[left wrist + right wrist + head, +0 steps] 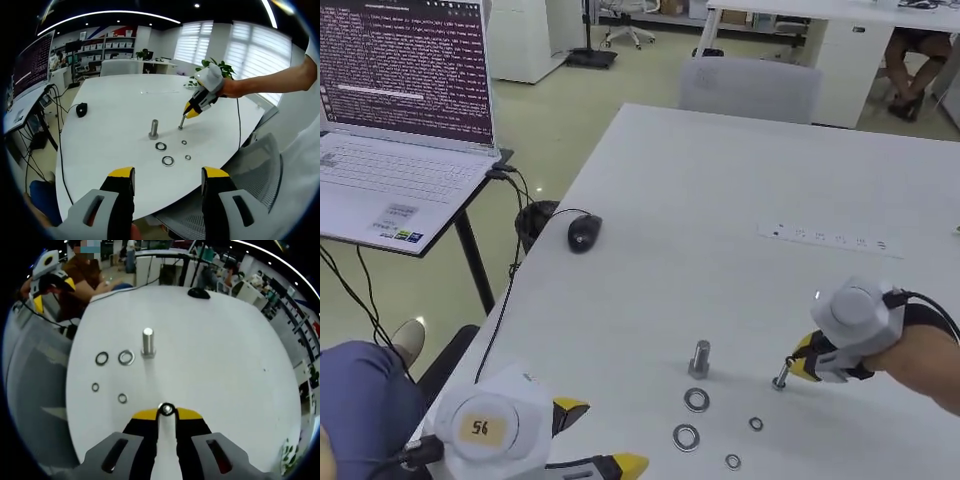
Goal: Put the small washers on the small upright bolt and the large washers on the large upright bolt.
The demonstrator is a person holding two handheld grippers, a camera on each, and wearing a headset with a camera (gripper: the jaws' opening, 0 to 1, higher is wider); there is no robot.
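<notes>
The large bolt (pixel 700 359) stands upright on the white table (pixel 720 200). To its right the small bolt (pixel 781 377) stands with my right gripper (pixel 796 366) shut on it; the right gripper view has the bolt's head (pixel 166 409) pinched between the yellow tips. Two large washers (pixel 696 400) (pixel 686 437) and two small washers (pixel 756 424) (pixel 733 461) lie flat in front of the bolts. My left gripper (pixel 602 436) hovers open at the table's near edge, nothing between its jaws. In the left gripper view the large bolt (pixel 153 129) and washers (pixel 168 161) lie ahead of the left gripper (pixel 168 175).
A black mouse (pixel 584 232) with its cable lies near the table's left edge. A white power strip (pixel 828 238) sits at the far right. A laptop (pixel 390 120) rests on a side stand to the left, and a grey chair (pixel 750 88) stands beyond the table.
</notes>
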